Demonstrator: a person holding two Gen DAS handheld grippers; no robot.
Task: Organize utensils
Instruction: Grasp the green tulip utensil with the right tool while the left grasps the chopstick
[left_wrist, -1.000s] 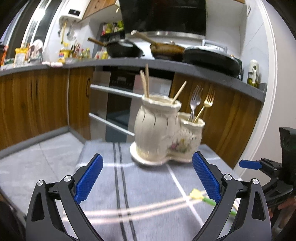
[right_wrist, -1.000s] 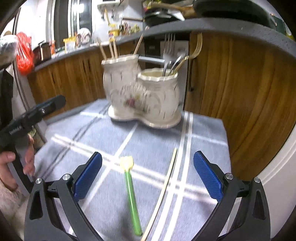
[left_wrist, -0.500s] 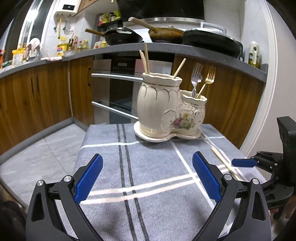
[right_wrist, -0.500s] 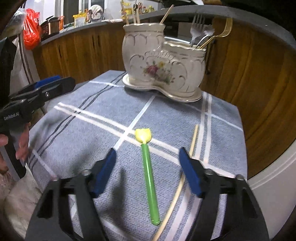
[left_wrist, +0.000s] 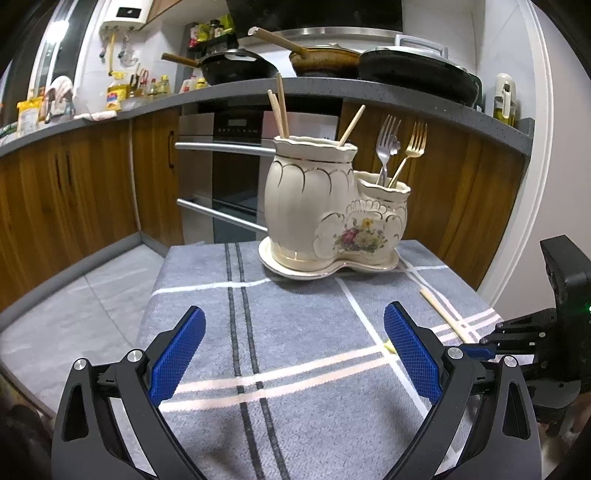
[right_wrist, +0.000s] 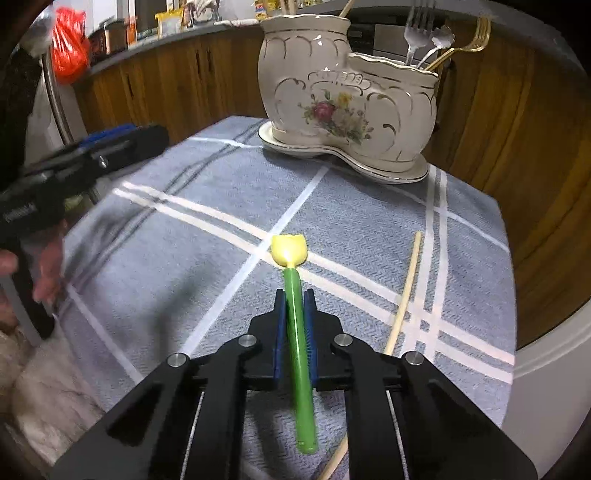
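A green-handled utensil (right_wrist: 301, 369) with a yellow tulip-shaped head (right_wrist: 289, 250) lies on the grey striped cloth (right_wrist: 207, 258). My right gripper (right_wrist: 294, 295) is closing, and both blue pads press on the green handle. A loose pale chopstick (right_wrist: 404, 291) lies just right of it on the cloth. The cream ceramic holder (left_wrist: 314, 206) stands at the far end, with chopsticks (left_wrist: 280, 107) in its tall part and forks (left_wrist: 384, 147) in its low part. My left gripper (left_wrist: 293, 317) hovers open over the near cloth with nothing between its fingers.
Wooden cabinets (left_wrist: 74, 184) and an oven (left_wrist: 229, 166) stand behind the table, under a counter with pans (left_wrist: 413, 70). The cloth's edges drop off on the left and right. A person's hand (right_wrist: 48, 266) holds the left gripper at the table's left side.
My right gripper came down over the green utensil and its jaws went from wide open to closed on the handle. The left gripper stayed open and tilted slightly.
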